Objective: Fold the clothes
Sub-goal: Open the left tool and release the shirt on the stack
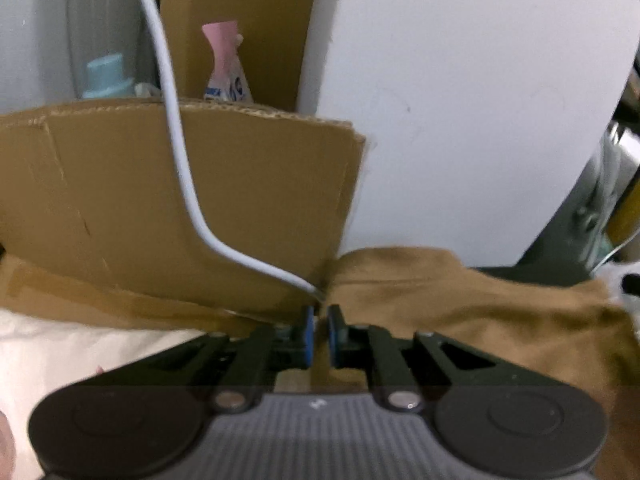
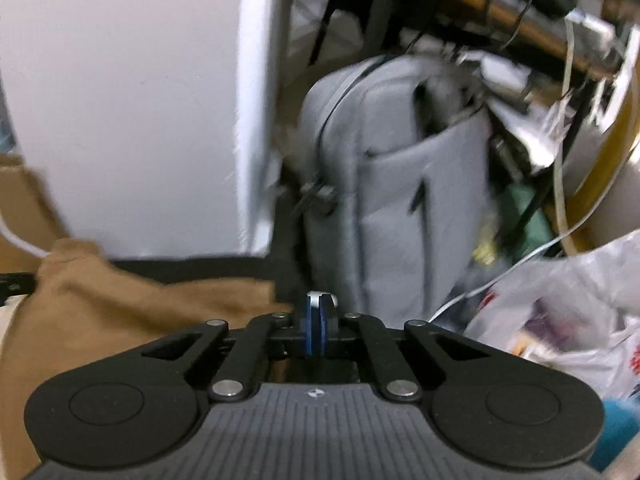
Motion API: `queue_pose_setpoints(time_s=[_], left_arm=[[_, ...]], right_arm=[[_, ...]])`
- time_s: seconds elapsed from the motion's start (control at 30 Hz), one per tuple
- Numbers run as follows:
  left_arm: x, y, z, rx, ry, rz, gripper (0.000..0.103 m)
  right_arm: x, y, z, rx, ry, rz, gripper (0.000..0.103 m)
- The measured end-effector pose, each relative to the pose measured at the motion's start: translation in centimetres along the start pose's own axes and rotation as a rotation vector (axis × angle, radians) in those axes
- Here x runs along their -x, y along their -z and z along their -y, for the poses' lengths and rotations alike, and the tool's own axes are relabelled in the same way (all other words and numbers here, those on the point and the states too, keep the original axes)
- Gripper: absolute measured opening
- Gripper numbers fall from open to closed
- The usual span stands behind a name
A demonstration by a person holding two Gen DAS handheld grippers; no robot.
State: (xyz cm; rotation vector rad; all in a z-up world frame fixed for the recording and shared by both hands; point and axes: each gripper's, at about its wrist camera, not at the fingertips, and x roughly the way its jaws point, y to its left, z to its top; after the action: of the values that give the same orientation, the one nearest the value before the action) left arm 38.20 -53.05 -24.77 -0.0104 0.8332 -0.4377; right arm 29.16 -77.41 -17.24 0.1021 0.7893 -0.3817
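The garment point(image 1: 460, 300) I was working on was a mustard-brown cloth, soft and matte. From my left it lay rumpled, spreading rightward in loose folds, one raised hump near its far edge against the white panel behind. A narrow edge of it ran up between my left fingers point(image 1: 307, 332). From my right the same garment point(image 2: 132, 312) stretched off to the left, bunched into a peak at its far left corner, its near edge reaching up to my fingers there.
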Motion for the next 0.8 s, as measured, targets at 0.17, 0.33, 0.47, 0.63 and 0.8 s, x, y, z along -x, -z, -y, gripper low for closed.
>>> queue_pose_setpoints(time_s=[0.17,0.33,0.47,0.63,0.8], left_arm=[[2.9,0.0,0.1,0.017,0.018,-0.016,0.009],[6.5,0.7,0.1,0.044,0.024,-0.023,0.009],[8.6,1.9,0.3,0.043,0.011,-0.004,0.009],[10.2,3.1,-0.8,0.071,-0.004,-0.008,0.009],[14.7,4.5,-2.0,0.058,-0.033,-0.033,0.010]], right_arm=[[1.9,-0.5,0.7,-0.050,-0.049,-0.023,0.008],[4.6,0.6,0.2,-0.039,-0.072,-0.091,0.009],[7.4,2.2,-0.4,0.027,-0.077,-0.128,0.009],[11.2,4.2,-1.2,0.073,-0.079,-0.143,0.009],[15.2,5.6,-1.9,0.076,-0.085,-0.162,0.009]])
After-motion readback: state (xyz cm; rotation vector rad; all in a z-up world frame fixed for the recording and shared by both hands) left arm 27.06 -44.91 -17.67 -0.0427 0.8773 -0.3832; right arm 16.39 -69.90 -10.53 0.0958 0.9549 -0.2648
